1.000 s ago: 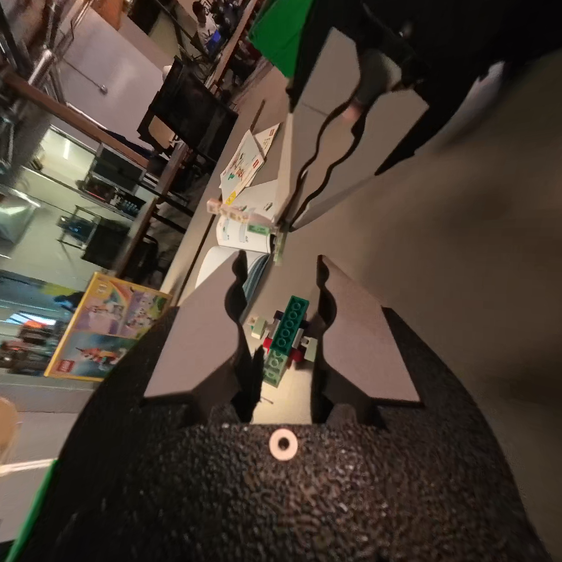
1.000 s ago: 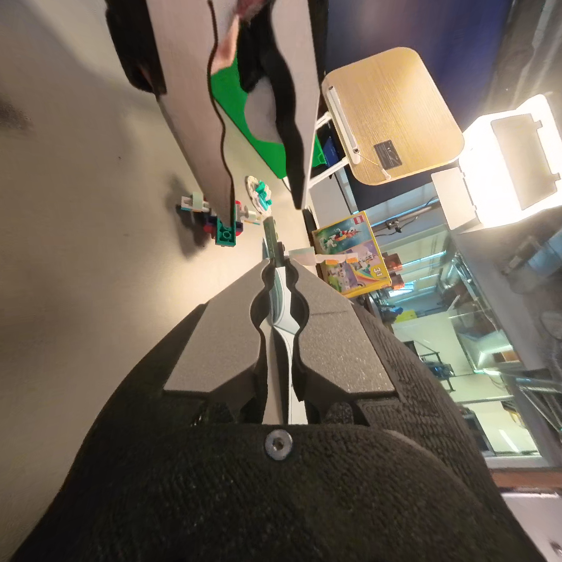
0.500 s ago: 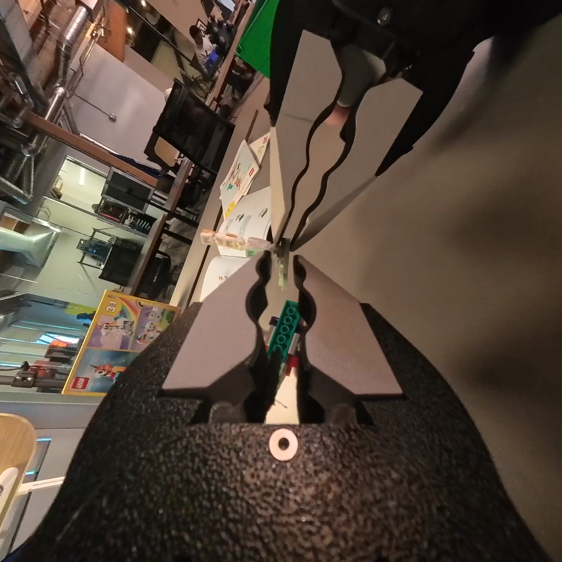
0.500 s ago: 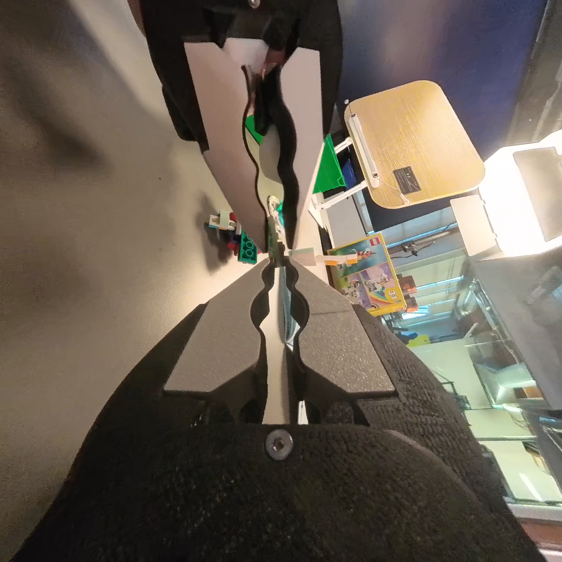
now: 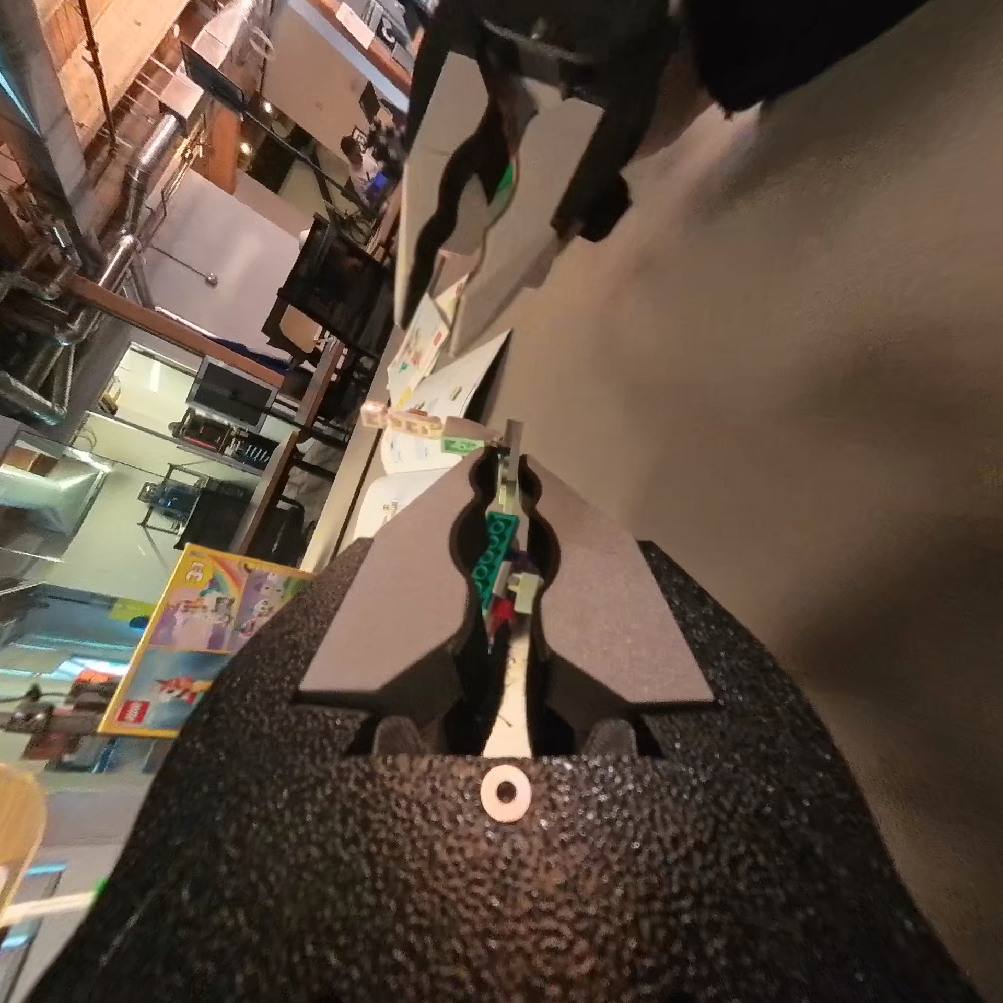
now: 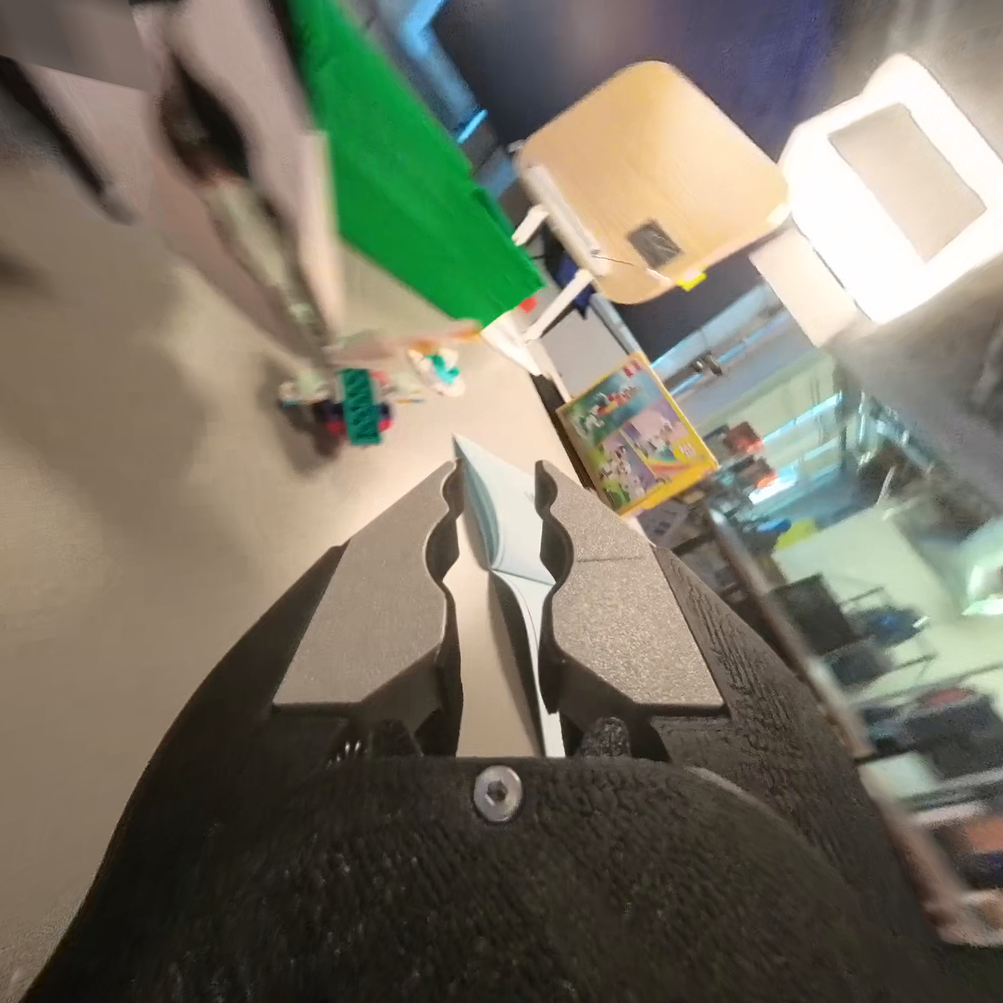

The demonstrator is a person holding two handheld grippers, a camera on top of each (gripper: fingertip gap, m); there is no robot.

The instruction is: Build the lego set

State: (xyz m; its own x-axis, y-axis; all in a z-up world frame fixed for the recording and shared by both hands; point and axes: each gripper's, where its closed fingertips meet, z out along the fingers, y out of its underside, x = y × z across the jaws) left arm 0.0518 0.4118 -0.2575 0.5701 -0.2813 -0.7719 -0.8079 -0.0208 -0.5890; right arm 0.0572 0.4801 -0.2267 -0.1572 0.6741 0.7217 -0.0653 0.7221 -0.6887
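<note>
My left gripper [image 5: 507,467] is shut on a thin grey lego plate [image 5: 511,448] that stands on edge between its pads. A side arm of tan and green pieces [image 5: 412,429] sticks out from it to the left. It hangs above a small build with a green brick [image 5: 496,548] on the table. My right gripper [image 6: 496,477] is open and empty, drawn back from the piece. It also shows farther off in the left wrist view [image 5: 431,331]. The build [image 6: 355,407] appears blurred in the right wrist view, below the left gripper's fingers [image 6: 304,304].
An open instruction booklet [image 6: 505,521] lies on the grey table [image 5: 760,380], with more sheets [image 5: 429,347] beyond. A yellow lego box [image 5: 179,635] stands off the table's edge. A small pile of white and teal pieces [image 6: 439,369] and a green cloth [image 6: 412,190] lie farther on.
My right gripper held the thin plate piece; my left gripper closed on it, then the right opened and pulled back. The piece now sits in the left grasp alone.
</note>
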